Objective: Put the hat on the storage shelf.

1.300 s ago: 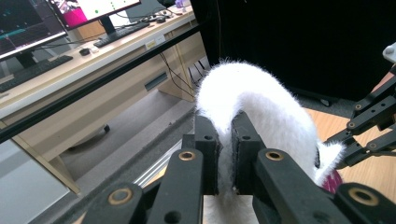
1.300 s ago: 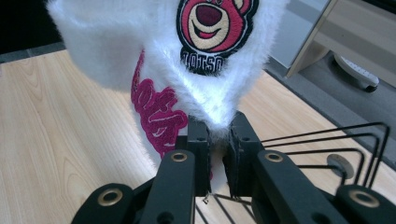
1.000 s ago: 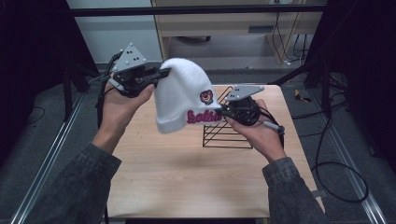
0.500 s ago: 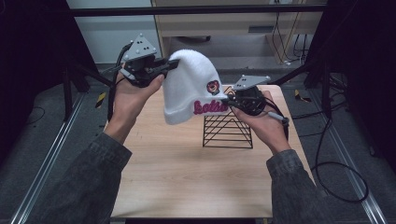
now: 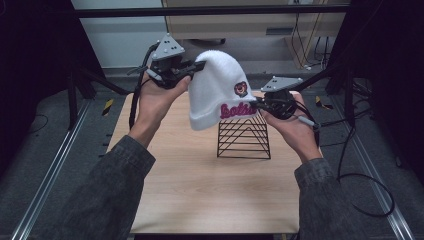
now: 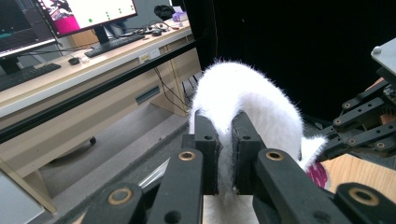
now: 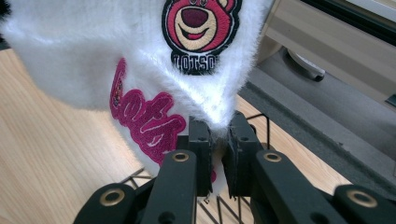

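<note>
Both grippers pinch the white beanie point(image 5: 216, 87) in mid-air above the wire rack point(image 5: 244, 137), left gripper point(image 5: 196, 66) at its crown, right gripper point(image 5: 256, 105) at its cuff; the thin cuff pinch risks slipping, dropping the hat askew

Black wire rack point(image 5: 244, 137) standing on pale wooden table point(image 5: 200, 190), toward two o'clock of the tabletop's middle. Grey floor around, with aluminium rails point(image 5: 55, 165) running at nine and three o'clock. Black cable point(image 5: 367, 195) looping on floor at four o'clock. Yellow-black marker point(image 5: 107, 106) lying at ten o'clock. Beyond, at twelve, long wooden desk point(image 6: 70, 88) carrying monitor point(image 6: 88, 11), keyboard point(image 6: 114, 44) and mouse point(image 6: 73, 60). Black curtain point(image 6: 303, 46) hanging at two o'clock in left gripper view.
</note>
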`<state>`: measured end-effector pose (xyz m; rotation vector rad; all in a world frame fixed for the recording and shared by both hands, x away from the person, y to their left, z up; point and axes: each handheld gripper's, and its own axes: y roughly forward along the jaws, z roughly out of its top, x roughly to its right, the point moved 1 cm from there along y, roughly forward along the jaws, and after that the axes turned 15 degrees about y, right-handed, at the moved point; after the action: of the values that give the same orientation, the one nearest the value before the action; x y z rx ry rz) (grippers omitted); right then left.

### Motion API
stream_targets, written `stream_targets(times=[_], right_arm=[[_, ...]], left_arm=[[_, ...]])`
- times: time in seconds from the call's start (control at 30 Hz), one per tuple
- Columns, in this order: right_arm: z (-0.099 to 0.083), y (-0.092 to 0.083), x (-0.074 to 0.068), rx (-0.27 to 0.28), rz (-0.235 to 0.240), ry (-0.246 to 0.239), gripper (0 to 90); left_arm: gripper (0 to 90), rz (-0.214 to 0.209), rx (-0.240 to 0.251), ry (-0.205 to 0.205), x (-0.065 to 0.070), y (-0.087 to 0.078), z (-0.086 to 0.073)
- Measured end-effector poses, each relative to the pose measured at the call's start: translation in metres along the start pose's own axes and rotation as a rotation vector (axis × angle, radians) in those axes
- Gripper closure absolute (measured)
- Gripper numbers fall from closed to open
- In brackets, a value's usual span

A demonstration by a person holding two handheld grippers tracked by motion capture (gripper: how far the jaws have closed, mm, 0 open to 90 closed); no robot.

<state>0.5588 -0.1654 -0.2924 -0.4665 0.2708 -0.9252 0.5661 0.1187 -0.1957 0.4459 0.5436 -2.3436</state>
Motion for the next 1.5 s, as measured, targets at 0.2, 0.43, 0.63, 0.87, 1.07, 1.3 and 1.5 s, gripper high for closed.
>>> stream_targets(times=[0.2, 0.43, 0.63, 0.87, 1.07, 1.3, 1.5], right_arm=[[-0.005, -0.001, 0.009, -0.001, -0.010, 0.016, 82.6], [-0.016, -0.002, 0.016, -0.018, -0.017, 0.021, 82.6], [-0.026, 0.001, 0.020, -0.034, -0.023, 0.030, 82.6], [-0.036, 0.000, 0.027, -0.043, -0.033, 0.039, 82.6], [-0.046, -0.002, 0.033, -0.049, -0.036, 0.051, 82.6], [-0.055, 0.000, 0.034, -0.060, -0.037, 0.059, 82.6], [-0.061, -0.001, 0.037, -0.067, -0.045, 0.066, 82.5]], left_arm=[[84.0, -0.013, -0.004, 0.004, 0.004, 0.011, 0.000], [84.0, -0.036, -0.014, 0.010, 0.012, 0.020, 0.002], [83.9, -0.047, -0.027, 0.018, 0.018, 0.029, 0.001], [83.9, -0.068, -0.039, 0.021, 0.024, 0.038, -0.001], [83.9, -0.080, -0.049, 0.042, 0.030, 0.045, -0.001], [83.9, -0.093, -0.060, 0.052, 0.033, 0.048, -0.001], [83.9, -0.110, -0.063, 0.052, 0.039, 0.054, -0.001]])
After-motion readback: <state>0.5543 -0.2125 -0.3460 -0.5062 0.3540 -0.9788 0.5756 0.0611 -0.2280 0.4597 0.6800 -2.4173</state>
